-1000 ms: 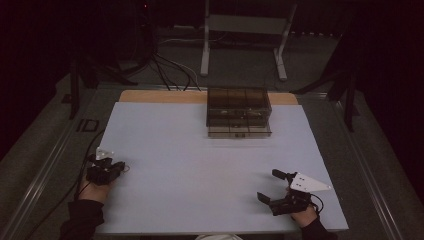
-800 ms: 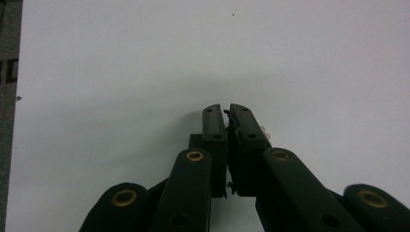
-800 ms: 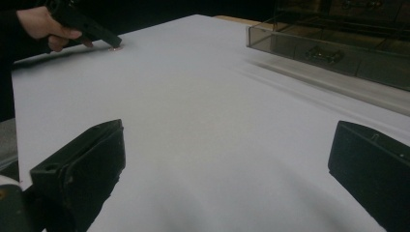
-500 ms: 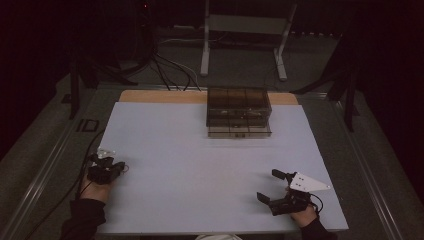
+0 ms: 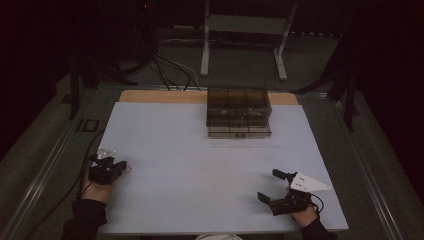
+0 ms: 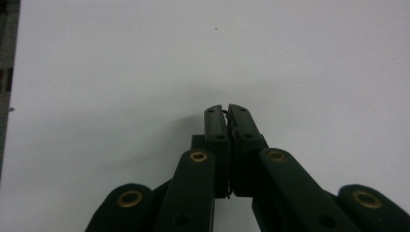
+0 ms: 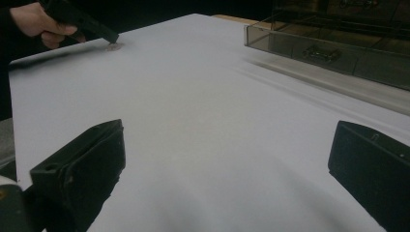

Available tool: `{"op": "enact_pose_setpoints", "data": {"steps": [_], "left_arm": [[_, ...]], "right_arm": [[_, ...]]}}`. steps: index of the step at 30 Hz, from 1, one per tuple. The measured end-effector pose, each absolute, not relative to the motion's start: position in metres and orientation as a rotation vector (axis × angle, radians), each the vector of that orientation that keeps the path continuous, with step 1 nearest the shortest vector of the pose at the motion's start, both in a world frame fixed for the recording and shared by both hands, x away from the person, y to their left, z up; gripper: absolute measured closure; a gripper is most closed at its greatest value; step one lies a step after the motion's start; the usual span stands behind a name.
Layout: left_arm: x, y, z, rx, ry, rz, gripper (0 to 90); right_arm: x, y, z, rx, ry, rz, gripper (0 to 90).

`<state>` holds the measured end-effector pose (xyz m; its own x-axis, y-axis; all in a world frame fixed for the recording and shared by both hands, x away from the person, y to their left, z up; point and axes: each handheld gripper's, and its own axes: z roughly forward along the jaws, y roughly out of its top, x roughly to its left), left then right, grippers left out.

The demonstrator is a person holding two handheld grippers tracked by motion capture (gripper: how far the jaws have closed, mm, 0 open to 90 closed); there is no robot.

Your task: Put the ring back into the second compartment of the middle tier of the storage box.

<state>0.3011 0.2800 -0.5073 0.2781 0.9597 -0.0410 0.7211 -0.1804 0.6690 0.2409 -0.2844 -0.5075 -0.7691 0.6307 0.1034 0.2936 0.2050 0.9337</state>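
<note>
A person's hand holds my left gripper [image 5: 121, 168] near the left edge of the white table sheet [image 5: 200, 165]. Its jaws are pressed together, tips [image 6: 227, 109] low over the sheet, and nothing I can make out sits between them. In the right gripper view, the left gripper's tip [image 7: 110, 38] meets a small pale round thing [image 7: 114, 47] lying on the sheet. My right gripper [image 5: 269, 185] rests near the front right corner. It is open, with its jaws wide apart [image 7: 227, 169] and only bare sheet between them.
A smoky transparent drawer box [image 5: 239, 112] stands at the back middle of the sheet, and appears at the upper right in the right gripper view [image 7: 338, 43]. Cables and a metal stand [image 5: 245, 30] lie beyond the table. A rail [image 5: 45, 165] runs along the left side.
</note>
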Motion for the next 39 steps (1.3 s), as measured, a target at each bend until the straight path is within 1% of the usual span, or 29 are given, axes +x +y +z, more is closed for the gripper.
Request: {"op": "enact_pose_setpoints", "data": {"steps": [10,39], "left_arm": [[0.298,0.279,-0.496,1.938,1.488,0.56,90.0],[0.303,0.26,-0.476,1.994,1.388,0.555,90.0]], "right_arm": [[0.241,-0.284,-0.507,0.874,2.177,1.589,0.0],[0.243,-0.286,-0.508,0.894,2.165,1.593,0.0]]}}
